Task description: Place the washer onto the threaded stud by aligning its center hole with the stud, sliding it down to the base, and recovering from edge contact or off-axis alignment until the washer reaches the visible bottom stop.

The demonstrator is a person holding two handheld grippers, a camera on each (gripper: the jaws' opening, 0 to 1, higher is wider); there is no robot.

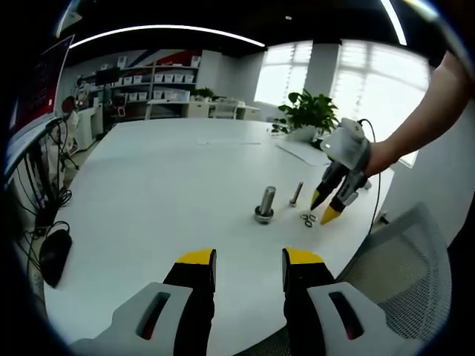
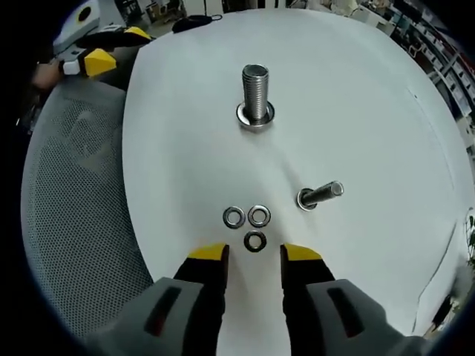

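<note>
A thick threaded stud (image 2: 256,93) stands upright on the white table (image 2: 356,111), with a washer around its base (image 2: 255,116). In the left gripper view the same stud (image 1: 265,204) stands mid-table. Three loose washers (image 2: 248,225) lie close together just beyond my right gripper (image 2: 253,254), which is open and hovers over them. A thinner bolt (image 2: 320,194) stands to their right. My left gripper (image 1: 249,259) is open and holds nothing, well short of the stud. The right gripper (image 1: 325,205), held by a hand, points down at the washers (image 1: 308,219).
A grey mesh chair (image 2: 74,200) sits at the table edge beside the washers, also the chair (image 1: 404,267). A black mouse (image 1: 56,252) lies at the left edge. A potted plant (image 1: 312,111) and papers (image 1: 304,150) sit at the far end.
</note>
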